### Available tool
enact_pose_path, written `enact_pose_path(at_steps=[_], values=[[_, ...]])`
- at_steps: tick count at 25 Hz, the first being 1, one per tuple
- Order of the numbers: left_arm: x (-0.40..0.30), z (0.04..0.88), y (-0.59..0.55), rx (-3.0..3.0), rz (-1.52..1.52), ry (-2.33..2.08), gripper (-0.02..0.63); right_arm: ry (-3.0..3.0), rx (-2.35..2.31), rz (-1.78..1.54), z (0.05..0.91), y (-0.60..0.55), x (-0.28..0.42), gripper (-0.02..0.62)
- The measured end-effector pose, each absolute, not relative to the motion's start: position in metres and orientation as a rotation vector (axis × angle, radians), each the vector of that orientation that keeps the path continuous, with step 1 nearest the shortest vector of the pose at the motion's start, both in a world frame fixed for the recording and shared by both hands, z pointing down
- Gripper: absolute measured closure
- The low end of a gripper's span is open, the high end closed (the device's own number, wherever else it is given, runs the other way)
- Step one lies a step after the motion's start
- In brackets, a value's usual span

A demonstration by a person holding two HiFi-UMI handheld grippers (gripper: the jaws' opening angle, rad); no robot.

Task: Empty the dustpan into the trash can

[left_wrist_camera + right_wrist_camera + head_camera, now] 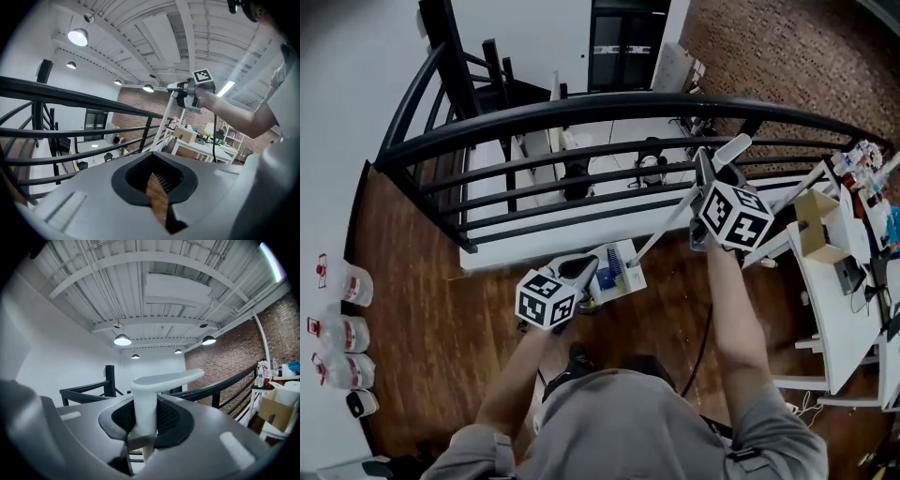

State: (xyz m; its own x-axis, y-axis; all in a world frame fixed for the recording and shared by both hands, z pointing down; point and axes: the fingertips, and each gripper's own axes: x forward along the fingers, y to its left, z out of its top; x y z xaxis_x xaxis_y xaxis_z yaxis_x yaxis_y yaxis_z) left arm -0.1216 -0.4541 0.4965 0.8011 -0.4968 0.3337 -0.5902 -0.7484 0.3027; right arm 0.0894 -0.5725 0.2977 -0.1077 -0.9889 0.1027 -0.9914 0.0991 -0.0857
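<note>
The white long-handled dustpan hangs over the wooden floor, its pan [628, 274] by the railing's foot. Its pole [664, 228] slants up to a flat white grip [161, 379]. My right gripper [711, 174] is shut on the stem just under that grip, and the pads [169, 418] press both its sides. My left gripper [586, 271] hovers at the pan's left edge. Seen in the left gripper view, the left gripper [157, 187] has its jaws a narrow slit apart, and only brown wood shows there. The pan is hidden behind them. No trash can is in view.
A black metal railing [609, 111] curves across just ahead, with a lower level beyond it. At the right stands a white table [830, 300] with a cardboard box [821, 225]. Plastic bottles [342, 330] line the left wall. A black cable [705, 337] hangs by my right arm.
</note>
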Motion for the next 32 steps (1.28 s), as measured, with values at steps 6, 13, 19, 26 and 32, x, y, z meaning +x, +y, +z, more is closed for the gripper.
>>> enact_pose_path(at_steps=[6, 13, 19, 26, 32], values=[[-0.126, 0.504, -0.47, 2.576, 0.322, -0.804, 0.601, -2.271, 2.106, 0.219, 0.322, -0.58, 0.09, 0.525], [-0.126, 0.507, -0.475, 2.562, 0.337, -0.843, 0.601, -2.252, 2.097, 0.164, 0.326, -0.581, 0.102, 0.526], [-0.122, 0.504, -0.473, 2.552, 0.346, -0.894, 0.601, -2.28, 2.035, 0.075, 0.321, -0.587, 0.086, 0.525], [-0.138, 0.501, -0.462, 2.565, 0.334, -0.93, 0.601, -2.343, 1.925, -0.116, 0.306, -0.579, 0.028, 0.525], [-0.2, 0.495, -0.441, 2.58, 0.28, -0.906, 0.601, -2.371, 1.81, -0.265, 0.301, -0.543, -0.081, 0.529]])
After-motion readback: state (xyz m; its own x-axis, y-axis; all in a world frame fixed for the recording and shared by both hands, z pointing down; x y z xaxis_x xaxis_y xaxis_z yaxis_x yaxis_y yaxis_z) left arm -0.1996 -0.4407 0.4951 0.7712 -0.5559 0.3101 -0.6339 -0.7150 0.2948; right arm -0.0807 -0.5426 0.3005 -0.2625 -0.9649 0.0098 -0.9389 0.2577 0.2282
